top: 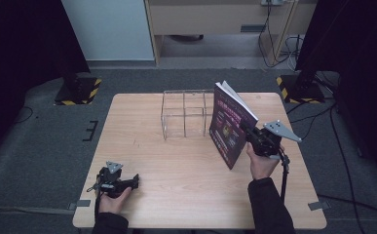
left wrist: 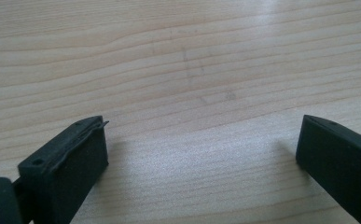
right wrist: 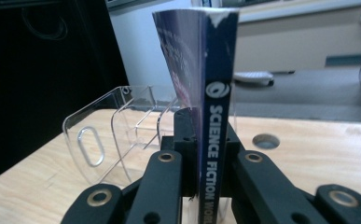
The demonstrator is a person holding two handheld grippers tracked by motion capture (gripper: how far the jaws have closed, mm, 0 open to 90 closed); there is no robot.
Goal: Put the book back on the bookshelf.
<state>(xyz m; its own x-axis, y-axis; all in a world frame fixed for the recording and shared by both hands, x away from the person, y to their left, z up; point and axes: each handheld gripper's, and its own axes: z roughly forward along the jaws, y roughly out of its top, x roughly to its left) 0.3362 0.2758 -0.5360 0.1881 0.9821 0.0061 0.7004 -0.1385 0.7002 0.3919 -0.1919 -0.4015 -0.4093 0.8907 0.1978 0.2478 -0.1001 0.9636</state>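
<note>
Clamping the magazine (right wrist: 218,121), right claw (right wrist: 209,154) hides its lower spine

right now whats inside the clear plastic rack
Nothing shows inside the clear plastic rack: its near slots look empty. The magazine, clamped upright in the right gripper, stands beside it and hides its far right edge.

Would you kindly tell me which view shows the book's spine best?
The right gripper view: the book stands spine-on between the jaws, lettering readable. The high view shows mainly its cover, tilted upright beside the clear rack. The left gripper view shows bare table.
</note>
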